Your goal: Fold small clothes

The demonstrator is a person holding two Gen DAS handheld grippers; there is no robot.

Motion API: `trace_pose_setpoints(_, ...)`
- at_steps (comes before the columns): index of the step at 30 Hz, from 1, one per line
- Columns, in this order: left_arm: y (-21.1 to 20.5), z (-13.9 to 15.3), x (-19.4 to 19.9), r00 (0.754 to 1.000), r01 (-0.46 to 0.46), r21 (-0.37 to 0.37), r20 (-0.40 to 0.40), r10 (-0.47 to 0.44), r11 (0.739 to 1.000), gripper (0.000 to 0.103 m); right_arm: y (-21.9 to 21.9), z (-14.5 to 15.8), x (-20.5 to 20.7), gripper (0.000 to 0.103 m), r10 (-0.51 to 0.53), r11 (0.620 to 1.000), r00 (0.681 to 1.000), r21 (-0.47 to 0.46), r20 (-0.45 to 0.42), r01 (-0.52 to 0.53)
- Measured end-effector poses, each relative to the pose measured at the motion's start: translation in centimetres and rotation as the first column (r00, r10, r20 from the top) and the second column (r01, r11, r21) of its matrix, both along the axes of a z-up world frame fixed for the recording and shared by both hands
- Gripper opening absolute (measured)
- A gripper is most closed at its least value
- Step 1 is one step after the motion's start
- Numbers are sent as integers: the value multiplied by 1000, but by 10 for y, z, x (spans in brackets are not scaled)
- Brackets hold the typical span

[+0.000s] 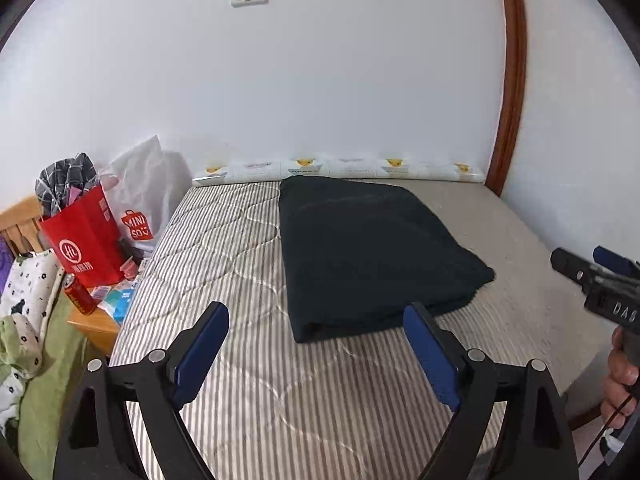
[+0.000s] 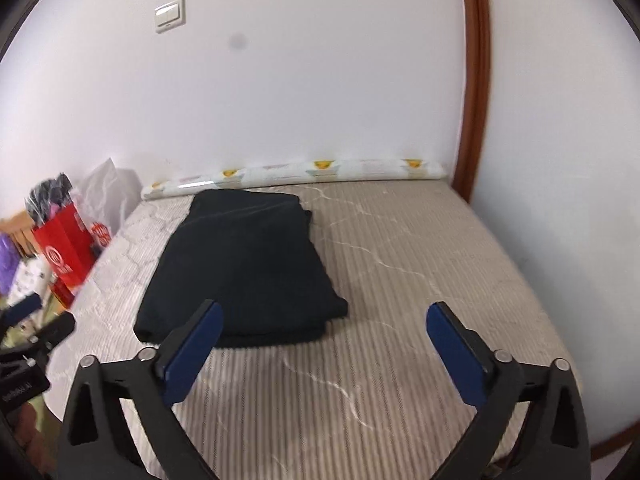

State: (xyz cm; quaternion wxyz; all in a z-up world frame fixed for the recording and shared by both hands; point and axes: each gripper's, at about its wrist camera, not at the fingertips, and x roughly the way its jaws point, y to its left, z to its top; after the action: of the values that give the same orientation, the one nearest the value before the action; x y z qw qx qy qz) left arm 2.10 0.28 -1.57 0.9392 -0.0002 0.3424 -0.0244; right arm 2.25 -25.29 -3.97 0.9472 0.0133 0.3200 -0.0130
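A dark folded garment (image 1: 368,252) lies flat on the striped mattress (image 1: 224,264), reaching back toward the wall. It also shows in the right wrist view (image 2: 244,264). My left gripper (image 1: 316,316) is open and empty, held above the mattress just in front of the garment's near edge. My right gripper (image 2: 324,316) is open and empty, in front of the garment's right near corner. The right gripper also shows at the right edge of the left wrist view (image 1: 592,276), held in a hand. The left gripper shows at the left edge of the right wrist view (image 2: 36,328).
A patterned roll (image 1: 340,168) lies along the wall at the mattress's far edge. A red paper bag (image 1: 80,240) and a white plastic bag (image 1: 148,196) stand left of the bed on a wooden stand (image 1: 96,328) with small items. A brown wooden door frame (image 1: 508,92) rises at right.
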Motion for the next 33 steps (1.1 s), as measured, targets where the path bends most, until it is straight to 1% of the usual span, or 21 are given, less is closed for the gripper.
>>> trace_pose_setpoints(4, 3, 5, -14, 1000, -11, -18, 24, 11, 1000, 89, -3, 5, -26, 103, 4, 1000, 1000, 6, 18, -5)
trace_pose_setpoints(8, 1, 8, -26, 999, -15, -22, 38, 15, 1000, 89, -1, 6, -38, 103, -13, 999, 1000, -35, 24, 14)
trace_pose_setpoints(11, 1, 8, -30, 999, -16, -28, 38, 17, 999, 89, 0, 7, -46, 103, -9, 999, 1000, -37, 14, 9)
trace_pose_setpoints(18, -1, 7, -34, 999, -18, -34, 34, 19, 999, 89, 4, 6, -54, 103, -14, 998, 1000, -54, 16, 15)
trace_pose_setpoints(33, -3, 7, -36, 999, -15, -26, 30, 16, 1000, 89, -6, 7, -56, 103, -38, 998, 999, -44, 10, 38)
